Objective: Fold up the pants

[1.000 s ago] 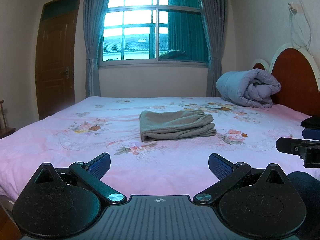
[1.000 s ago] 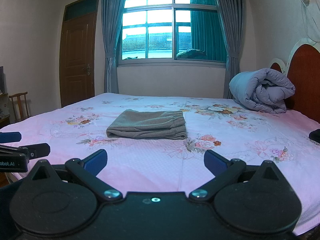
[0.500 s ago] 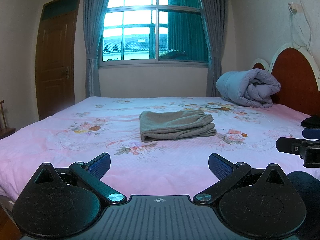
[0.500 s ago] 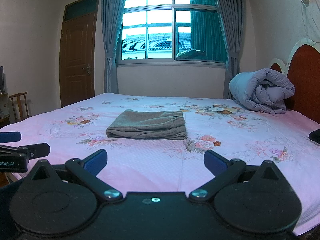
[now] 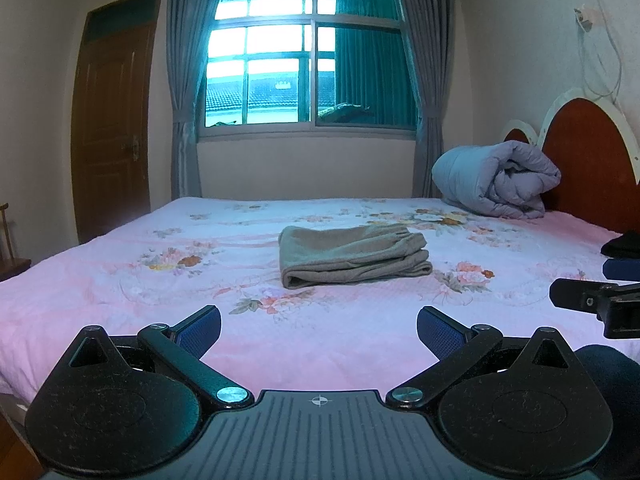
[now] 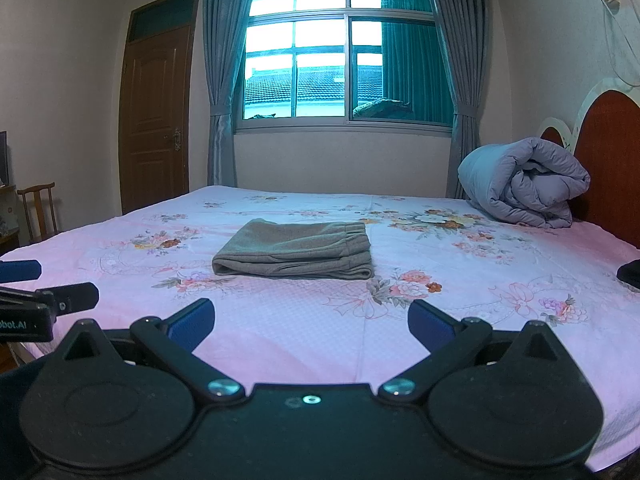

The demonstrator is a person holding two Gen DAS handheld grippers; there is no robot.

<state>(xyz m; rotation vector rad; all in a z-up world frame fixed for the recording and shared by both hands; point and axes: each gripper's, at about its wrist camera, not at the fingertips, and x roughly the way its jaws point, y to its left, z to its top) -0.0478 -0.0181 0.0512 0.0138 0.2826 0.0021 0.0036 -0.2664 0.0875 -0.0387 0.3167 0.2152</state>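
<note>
Where the left wrist camera looks out, the left gripper (image 5: 319, 330) holds its two blue-padded fingers (image 5: 199, 326) wide apart over the near edge of one bed (image 5: 120, 280), gripping nothing. One pair of pants (image 5: 352, 254), grey-brown and already folded into a flat bundle, lies mid-bed at 12 o'clock from the gripper, well apart from it. One rolled grey quilt (image 5: 496, 180) sits at 2 o'clock against the headboard (image 5: 588, 148), and the tip of the right gripper (image 5: 592, 300) pokes in at 3 o'clock. Behind the bed stand one window (image 5: 310, 56), two curtains and one door (image 5: 112, 112). From the right wrist camera, the right gripper (image 6: 310, 322) likewise has both fingers spread apart and empty; the pants (image 6: 294, 254) lie at 12 o'clock, the quilt (image 6: 524, 182) at 2 o'clock, one chair (image 6: 38, 208) at 10 o'clock, and the left gripper (image 6: 48, 292) at 9 o'clock.
</note>
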